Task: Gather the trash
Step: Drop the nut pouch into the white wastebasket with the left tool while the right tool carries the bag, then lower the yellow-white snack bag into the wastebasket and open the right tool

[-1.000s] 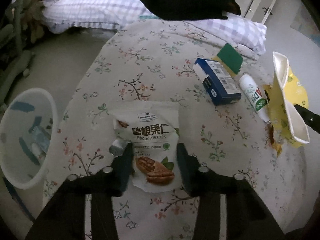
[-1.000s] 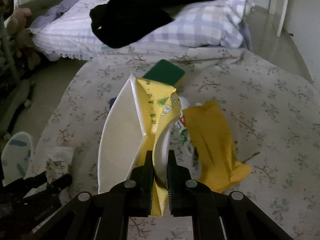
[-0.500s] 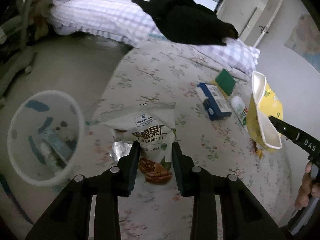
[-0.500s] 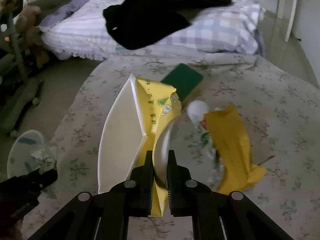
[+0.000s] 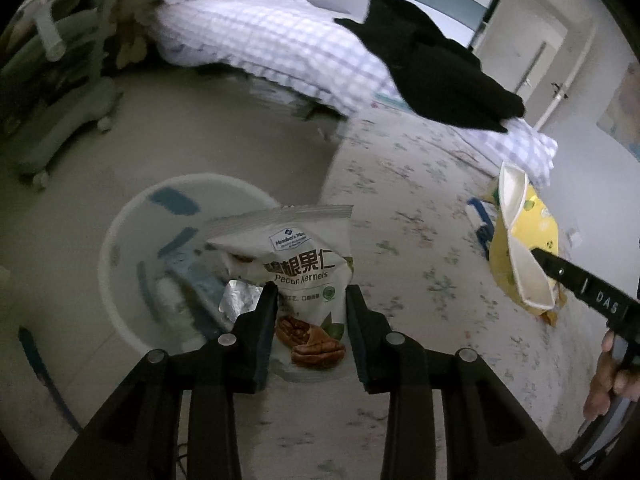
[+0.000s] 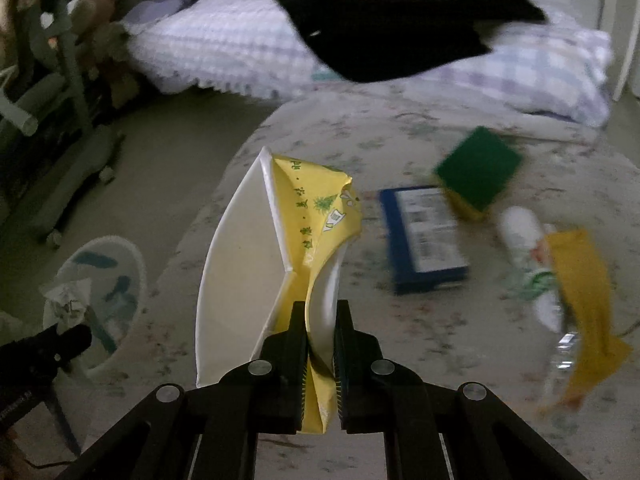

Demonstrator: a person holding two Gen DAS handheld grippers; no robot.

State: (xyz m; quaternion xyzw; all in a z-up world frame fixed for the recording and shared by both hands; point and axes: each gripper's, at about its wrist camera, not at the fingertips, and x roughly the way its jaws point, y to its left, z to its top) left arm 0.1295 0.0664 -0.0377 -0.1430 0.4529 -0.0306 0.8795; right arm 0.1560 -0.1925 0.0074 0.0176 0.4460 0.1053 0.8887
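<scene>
Carried off the bed, the pecan bag (image 5: 308, 280), grasped by the left hand-held gripper (image 5: 312, 312), now hangs beside the bin (image 5: 120, 248) at 9 o'clock; the right hand-held gripper (image 6: 320, 320) stays clenched on the yellow wrapper (image 6: 316, 216)

White snack pouch (image 5: 304, 276): logo badge reads "Member's Mark", partly blurred; large Chinese characters "碧根果仁" with the first partly hidden; "Pecan Kernels" beneath. Black gripper arm (image 5: 592, 292): white letters "DAS". Blue box (image 6: 424, 236): barcode label, digits unreadable. Yellow carton (image 6: 320, 216): green characters, illegible.
</scene>
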